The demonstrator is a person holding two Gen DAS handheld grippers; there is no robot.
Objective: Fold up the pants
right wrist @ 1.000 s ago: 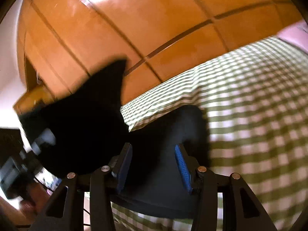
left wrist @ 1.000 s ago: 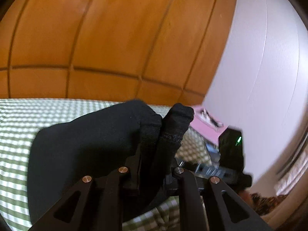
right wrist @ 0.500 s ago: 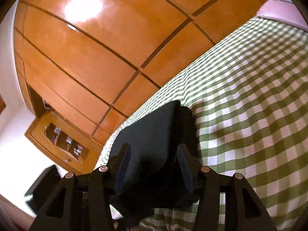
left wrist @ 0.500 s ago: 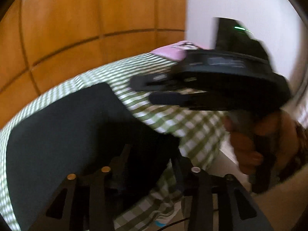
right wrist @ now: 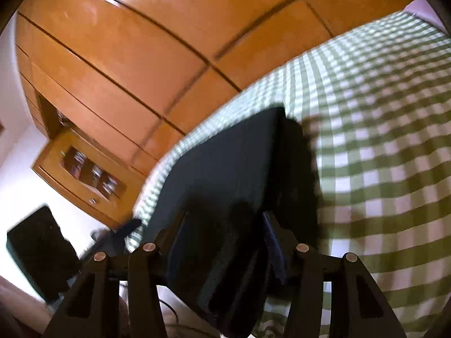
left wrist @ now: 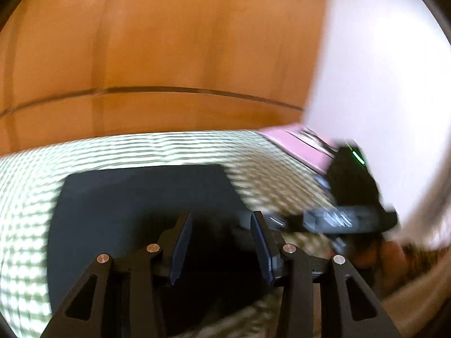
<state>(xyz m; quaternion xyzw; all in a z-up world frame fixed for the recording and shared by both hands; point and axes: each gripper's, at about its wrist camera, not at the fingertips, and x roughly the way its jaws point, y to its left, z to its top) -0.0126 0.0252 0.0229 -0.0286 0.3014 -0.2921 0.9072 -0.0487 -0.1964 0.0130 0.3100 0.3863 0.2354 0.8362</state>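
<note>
At the bottom of the left wrist view, the left gripper stands with its jaws apart, having just been opening, nothing pinched between them. Beyond it the folded black pants lie flat on the green checked bedspread. In the right wrist view, the right gripper is parted around the pants' near edge; whether its pads press the cloth is unclear. A wooden wardrobe fills the top.

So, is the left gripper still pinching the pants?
Apart. The left wrist view shows the left gripper open above the flat pants, its pads bare.
</note>
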